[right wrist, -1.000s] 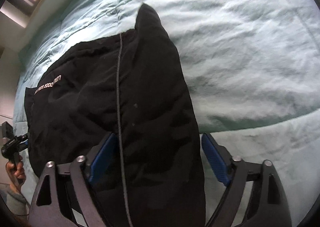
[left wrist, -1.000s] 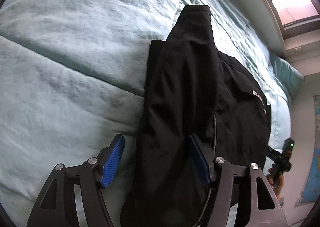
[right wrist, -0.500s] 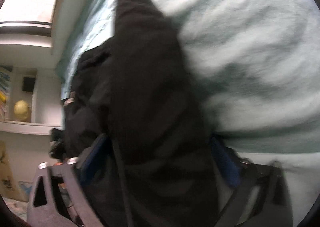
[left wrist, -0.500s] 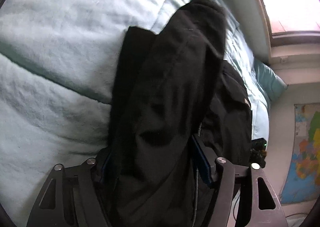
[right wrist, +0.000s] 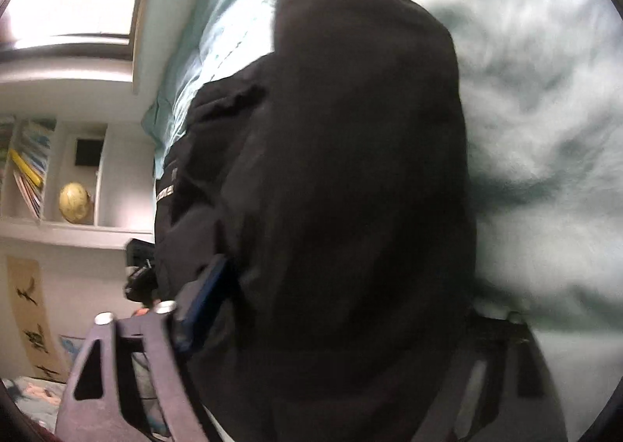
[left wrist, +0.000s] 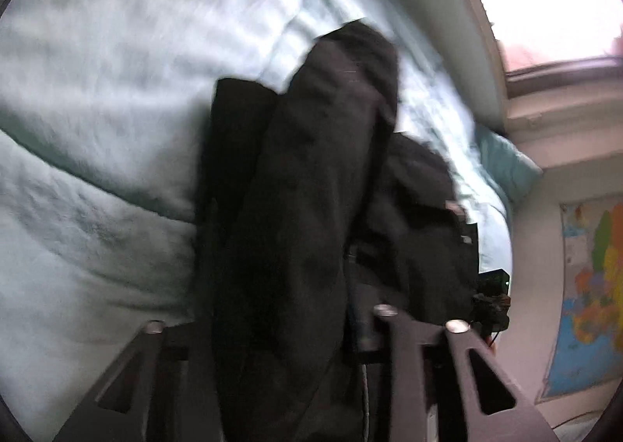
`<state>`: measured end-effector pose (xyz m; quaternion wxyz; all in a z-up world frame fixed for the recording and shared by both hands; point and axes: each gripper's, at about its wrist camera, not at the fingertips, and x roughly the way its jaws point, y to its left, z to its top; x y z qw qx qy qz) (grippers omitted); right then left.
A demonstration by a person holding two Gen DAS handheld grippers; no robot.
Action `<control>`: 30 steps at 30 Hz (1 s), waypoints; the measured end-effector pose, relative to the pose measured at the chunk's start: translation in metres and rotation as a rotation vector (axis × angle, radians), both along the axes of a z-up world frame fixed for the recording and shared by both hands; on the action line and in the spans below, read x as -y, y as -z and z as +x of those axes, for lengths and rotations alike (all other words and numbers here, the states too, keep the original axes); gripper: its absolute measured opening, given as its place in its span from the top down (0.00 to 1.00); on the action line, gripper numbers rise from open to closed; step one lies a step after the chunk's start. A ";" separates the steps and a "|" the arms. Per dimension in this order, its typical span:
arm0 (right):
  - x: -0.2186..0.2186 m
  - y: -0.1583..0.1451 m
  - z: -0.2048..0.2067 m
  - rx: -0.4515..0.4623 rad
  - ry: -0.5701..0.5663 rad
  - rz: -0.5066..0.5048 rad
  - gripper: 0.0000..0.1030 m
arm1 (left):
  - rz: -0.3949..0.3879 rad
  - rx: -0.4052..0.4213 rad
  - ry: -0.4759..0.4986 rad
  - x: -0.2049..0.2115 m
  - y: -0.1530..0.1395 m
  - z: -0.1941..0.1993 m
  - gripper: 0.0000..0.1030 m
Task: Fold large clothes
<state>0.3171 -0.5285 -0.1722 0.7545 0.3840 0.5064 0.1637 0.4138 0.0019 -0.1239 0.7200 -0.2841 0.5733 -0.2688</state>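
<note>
A large black jacket point(left wrist: 311, 169) lies on a pale green bed cover point(left wrist: 97, 92), one sleeve folded lengthwise over its body. My left gripper point(left wrist: 276, 325) is at the near hem. Its jaws are closing, with bunched black cloth filling the gap and hiding both pads. In the right wrist view the jacket point(right wrist: 350, 130) rises in a thick fold from my right gripper point(right wrist: 342, 309). Those jaws are closing too. The left blue pad point(right wrist: 206, 298) presses the cloth, and the other pad is hidden behind it.
A bright window sits behind the bed's far side. A green pillow point(left wrist: 502, 165) lies at the head end. A wall map point(left wrist: 592, 286) hangs to the right. A shelf with a globe point(right wrist: 76, 202) and books stands on the left in the right wrist view.
Both grippers went from wide open around the near hem to closed on bunched cloth. The hem has lifted off the cover, and both views have tilted up toward the walls.
</note>
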 end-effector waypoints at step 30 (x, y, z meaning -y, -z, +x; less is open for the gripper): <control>-0.086 -0.066 -0.219 -0.149 0.086 -0.270 0.54 | -0.030 -0.126 -0.080 -0.086 -0.010 -0.212 0.67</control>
